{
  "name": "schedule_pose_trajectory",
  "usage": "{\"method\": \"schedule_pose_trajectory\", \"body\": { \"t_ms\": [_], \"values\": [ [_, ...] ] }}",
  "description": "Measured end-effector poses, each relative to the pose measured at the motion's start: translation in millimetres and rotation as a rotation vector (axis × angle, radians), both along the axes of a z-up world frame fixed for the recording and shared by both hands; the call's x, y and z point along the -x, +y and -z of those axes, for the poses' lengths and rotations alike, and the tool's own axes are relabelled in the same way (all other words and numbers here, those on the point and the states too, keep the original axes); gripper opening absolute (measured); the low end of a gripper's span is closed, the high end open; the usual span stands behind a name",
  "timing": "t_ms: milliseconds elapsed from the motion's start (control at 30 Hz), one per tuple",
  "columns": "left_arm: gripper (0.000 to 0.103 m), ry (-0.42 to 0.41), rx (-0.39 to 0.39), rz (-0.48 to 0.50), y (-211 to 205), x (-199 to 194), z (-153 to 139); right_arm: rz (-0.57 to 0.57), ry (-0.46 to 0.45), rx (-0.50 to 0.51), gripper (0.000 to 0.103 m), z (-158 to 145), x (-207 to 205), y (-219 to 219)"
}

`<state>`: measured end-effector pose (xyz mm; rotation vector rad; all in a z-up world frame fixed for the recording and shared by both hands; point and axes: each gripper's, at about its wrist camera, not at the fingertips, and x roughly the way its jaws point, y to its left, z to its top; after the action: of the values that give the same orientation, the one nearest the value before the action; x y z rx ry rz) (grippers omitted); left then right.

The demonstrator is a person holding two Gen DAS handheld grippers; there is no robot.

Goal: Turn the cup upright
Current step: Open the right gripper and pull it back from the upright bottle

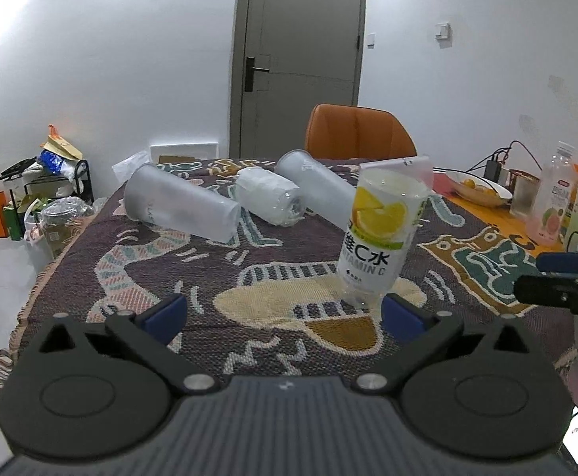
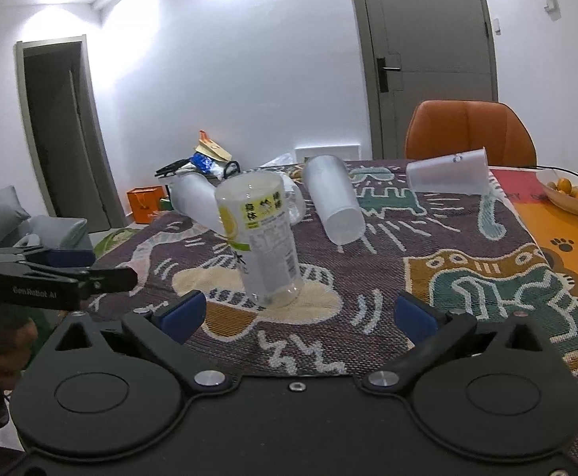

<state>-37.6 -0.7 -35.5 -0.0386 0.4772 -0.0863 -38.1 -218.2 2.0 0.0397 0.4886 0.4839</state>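
A clear cup with a lemon label stands upright on the patterned cloth, leaning slightly; it also shows in the right wrist view. My left gripper is open and empty, its right finger close to the cup's base. My right gripper is open and empty, just in front of the cup and to its right. Three frosted cups lie on their sides behind: one at the left, one farther back, one at the back right. A wrapped stack of cups lies between them.
The patterned cloth covers the table. An orange chair stands behind it. A bowl of oranges, a bottle and cables sit at the right. Clutter and boxes stand on the floor at the left.
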Motion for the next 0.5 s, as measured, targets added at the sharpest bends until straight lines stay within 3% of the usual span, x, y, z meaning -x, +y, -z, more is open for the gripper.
{"method": "schedule_pose_trajectory", "body": {
  "t_ms": [500],
  "values": [
    [0.103, 0.009, 0.011, -0.006, 7.5, 0.2, 6.0, 0.015, -0.001, -0.012, 0.103, -0.3, 0.0, -3.8]
  ]
}}
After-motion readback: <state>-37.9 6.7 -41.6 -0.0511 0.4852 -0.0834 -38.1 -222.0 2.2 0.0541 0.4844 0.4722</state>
